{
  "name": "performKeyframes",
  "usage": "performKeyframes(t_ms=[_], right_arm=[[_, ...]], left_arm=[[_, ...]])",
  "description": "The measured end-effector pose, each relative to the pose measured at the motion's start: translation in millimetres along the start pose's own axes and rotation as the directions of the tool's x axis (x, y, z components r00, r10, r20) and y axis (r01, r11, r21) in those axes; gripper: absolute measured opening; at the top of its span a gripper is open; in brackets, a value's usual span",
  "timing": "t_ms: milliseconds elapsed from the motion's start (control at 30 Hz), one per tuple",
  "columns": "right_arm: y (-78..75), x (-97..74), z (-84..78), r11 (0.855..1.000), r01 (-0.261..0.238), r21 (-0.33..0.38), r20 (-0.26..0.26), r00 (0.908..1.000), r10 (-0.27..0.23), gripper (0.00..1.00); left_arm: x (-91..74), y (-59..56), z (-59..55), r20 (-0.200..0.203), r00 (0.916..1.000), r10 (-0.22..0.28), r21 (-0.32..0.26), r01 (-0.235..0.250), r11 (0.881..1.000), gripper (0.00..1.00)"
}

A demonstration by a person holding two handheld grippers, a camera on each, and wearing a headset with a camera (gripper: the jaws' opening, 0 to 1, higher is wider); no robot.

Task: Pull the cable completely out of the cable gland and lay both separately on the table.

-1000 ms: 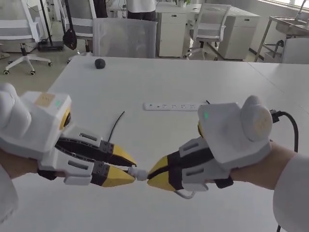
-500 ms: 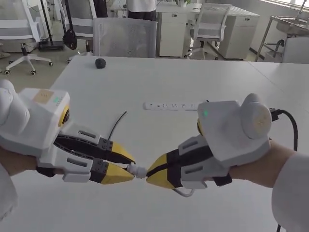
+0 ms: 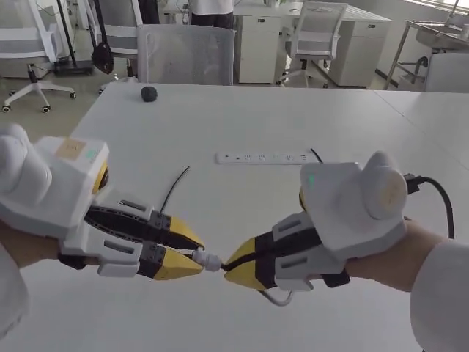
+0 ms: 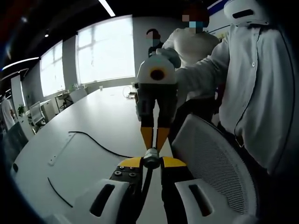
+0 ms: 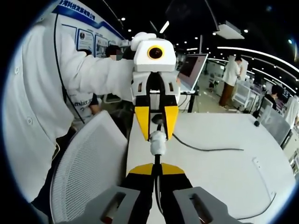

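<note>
A small white cable gland (image 3: 212, 261) hangs above the white table (image 3: 242, 117), between two yellow-tipped grippers that meet tip to tip. My left gripper (image 3: 199, 257) comes from the left and is shut on the gland (image 4: 150, 156). Opposite it, my right gripper (image 3: 229, 268) is shut on the thin cable just behind the gland (image 5: 157, 142). That cable (image 5: 156, 164) runs back between the right gripper's fingertips, and a pale loop of it (image 3: 274, 298) hangs beneath the right gripper.
A white power strip (image 3: 260, 157) lies across the middle of the table, with a loose black cable (image 3: 174, 189) to its left. A dark round object (image 3: 149, 93) sits near the far edge, in front of a mesh chair (image 3: 185, 53).
</note>
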State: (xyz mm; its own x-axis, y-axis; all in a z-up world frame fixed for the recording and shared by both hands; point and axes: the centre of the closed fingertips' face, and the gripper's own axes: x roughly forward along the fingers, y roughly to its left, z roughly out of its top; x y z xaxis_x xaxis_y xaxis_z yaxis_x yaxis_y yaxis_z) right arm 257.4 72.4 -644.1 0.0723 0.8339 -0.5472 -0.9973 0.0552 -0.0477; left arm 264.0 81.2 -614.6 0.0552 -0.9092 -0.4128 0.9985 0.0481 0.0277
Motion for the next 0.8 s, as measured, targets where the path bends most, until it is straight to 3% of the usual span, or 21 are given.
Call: performKeyframes(t_ms=[500,800], right_arm=[[-1.0,7.5,-27.2,1.0,0.015,0.02,-0.037,0.9992,-0.014,0.0],[-0.7,6.4,-65.3,1.0,0.021,0.015,-0.131,0.9913,-0.019,0.0]], left_arm=[[-5.4,0.9,-11.8,-0.012,0.9996,0.025,-0.014,-0.025,1.0,0.14],[-2.1,0.7,-13.3,-0.005,0.9996,0.026,-0.018,-0.026,0.999,0.14]])
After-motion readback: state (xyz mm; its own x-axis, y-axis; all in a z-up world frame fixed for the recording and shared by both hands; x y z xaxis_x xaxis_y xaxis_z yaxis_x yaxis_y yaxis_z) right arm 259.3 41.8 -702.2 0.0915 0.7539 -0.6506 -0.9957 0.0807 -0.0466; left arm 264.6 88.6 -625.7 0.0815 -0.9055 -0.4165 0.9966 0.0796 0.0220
